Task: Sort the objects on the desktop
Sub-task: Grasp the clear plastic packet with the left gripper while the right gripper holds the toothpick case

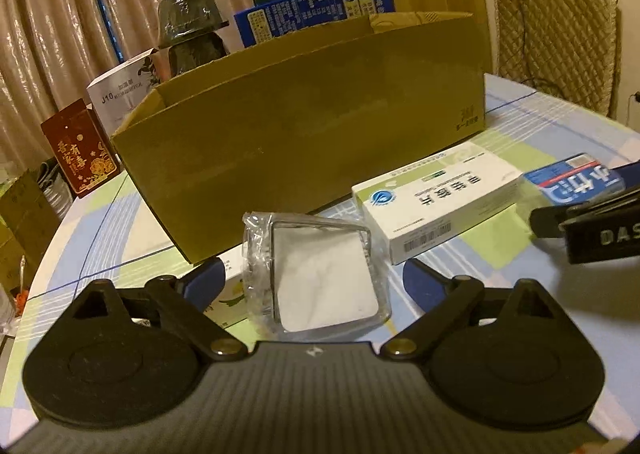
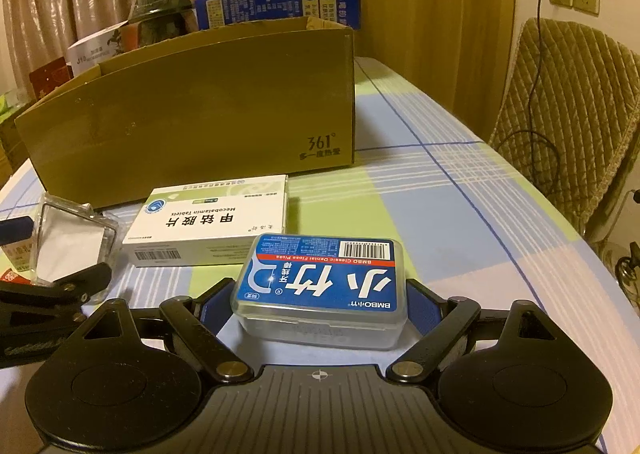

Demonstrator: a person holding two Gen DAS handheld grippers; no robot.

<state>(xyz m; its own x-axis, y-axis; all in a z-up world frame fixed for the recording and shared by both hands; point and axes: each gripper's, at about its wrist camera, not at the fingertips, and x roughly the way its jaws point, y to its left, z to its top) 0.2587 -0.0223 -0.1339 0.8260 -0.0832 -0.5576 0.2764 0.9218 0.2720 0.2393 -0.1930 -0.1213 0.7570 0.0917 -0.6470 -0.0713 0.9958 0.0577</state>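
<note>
Grippers sit low on the tablecloth (image 2: 460, 182) because I'm lining up two picks for the cardboard box (image 2: 192, 110) behind. My left gripper (image 1: 312, 274) brackets the film-wrapped clear case (image 1: 316, 274), jaws wide, not pressing. My right gripper (image 2: 320, 294) straddles the blue-labelled dental floss pick box (image 2: 320, 282); whether its pads press, I cannot tell. Between them lies a white Mecobalamin tablet carton (image 2: 212, 222).

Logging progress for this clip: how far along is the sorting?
Done: nothing visibly sorted. In hand: the left tool straddles the clear plastic case; the right tool straddles the floss pick box, neither lifted. Left: those two and the tablet box, all lying before the cardboard box.
</note>
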